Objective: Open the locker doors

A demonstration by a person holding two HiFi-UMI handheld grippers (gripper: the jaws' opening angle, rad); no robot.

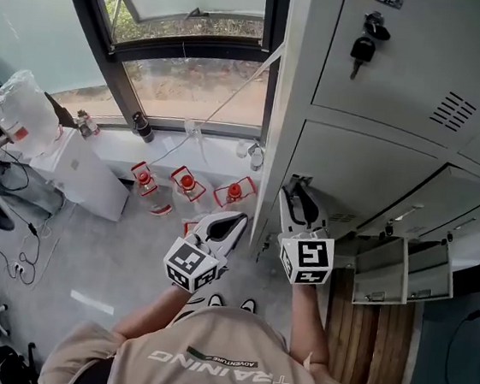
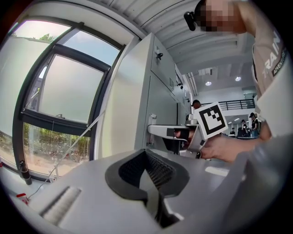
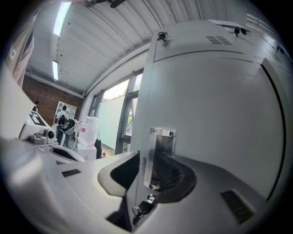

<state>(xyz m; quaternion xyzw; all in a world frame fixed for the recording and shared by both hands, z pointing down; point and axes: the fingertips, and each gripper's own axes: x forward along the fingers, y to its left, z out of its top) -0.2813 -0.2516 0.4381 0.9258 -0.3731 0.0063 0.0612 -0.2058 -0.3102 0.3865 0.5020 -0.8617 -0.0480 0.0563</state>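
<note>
A bank of grey metal lockers [image 1: 382, 82] fills the right of the head view. My right gripper [image 1: 297, 193] reaches to the left edge of a lower locker door [image 1: 354, 170]. In the right gripper view that door's edge [image 3: 147, 155] stands between the two jaws, with a metal latch plate [image 3: 163, 133] above and a key [image 3: 145, 205] hanging below; the right gripper [image 3: 149, 178] is shut on the edge. My left gripper [image 1: 229, 225] hovers left of the lockers, shut and holding nothing [image 2: 147, 172]. The left gripper view shows the right gripper [image 2: 160, 132] at the door.
Keys [image 1: 361, 47] hang in the upper locker door. Two lower lockers [image 1: 403, 270] at the right stand open. Red-topped objects [image 1: 188, 183] sit on the floor under the window, beside a white box [image 1: 86, 180]. Cables [image 1: 22, 248] lie at the left.
</note>
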